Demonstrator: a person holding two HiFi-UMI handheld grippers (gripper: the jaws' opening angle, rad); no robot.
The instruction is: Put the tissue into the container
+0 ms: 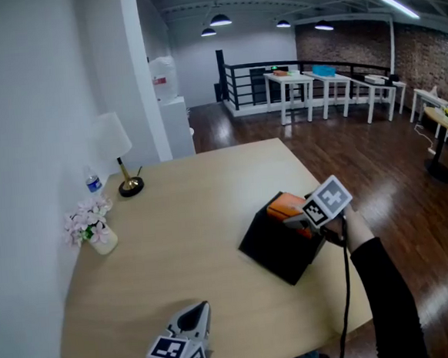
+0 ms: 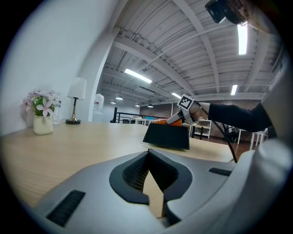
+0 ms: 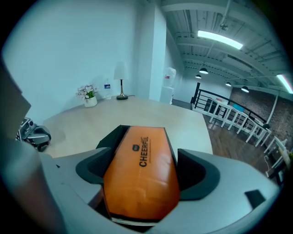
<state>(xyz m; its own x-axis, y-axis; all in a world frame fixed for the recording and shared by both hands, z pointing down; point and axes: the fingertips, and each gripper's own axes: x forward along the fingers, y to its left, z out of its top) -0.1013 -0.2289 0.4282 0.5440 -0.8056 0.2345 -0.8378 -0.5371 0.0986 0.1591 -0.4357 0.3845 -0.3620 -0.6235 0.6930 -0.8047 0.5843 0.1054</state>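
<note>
Head view: no print is readable. The orange tissue pack [image 1: 285, 205] stands partly inside the black container [image 1: 279, 247], its top poking out. The right gripper [image 1: 295, 221] is over it, marker cube [image 1: 330, 198] up, with a dark sleeve [image 1: 382, 278] behind. The left gripper [image 1: 195, 317] sits low at the near table edge, well apart from the container. Along the wall side are a lamp [image 1: 116, 156], a water bottle [image 1: 93, 182] and a flower vase [image 1: 93, 229]. The table [image 1: 182, 239] is light wood and rounded. The room has a dark plank floor, a brick wall, a black railing and white tables [image 1: 332, 85] at the back.

Left gripper view: the jaw tips meet, clenched on nothing, with bare table seen through the gap below them. The container [image 2: 167, 136] is straight ahead, an orange edge at its top and the right gripper's cube [image 2: 184, 103] above. The vase [image 2: 42, 116] and lamp [image 2: 75, 98] are at far left. The ceiling has white beams and strip lights.

Right gripper view: the pack [image 3: 142, 178] reads "CHEERFUL" in black under a small logo; the fine line beside it is too small to read. The jaws are spread wide either side of the pack, pads just off its sides, so released, not gripping. The pack's far end sits inside the container rim [image 3: 110, 137]. The left gripper [image 3: 34, 135] is off to the left on the table.
</note>
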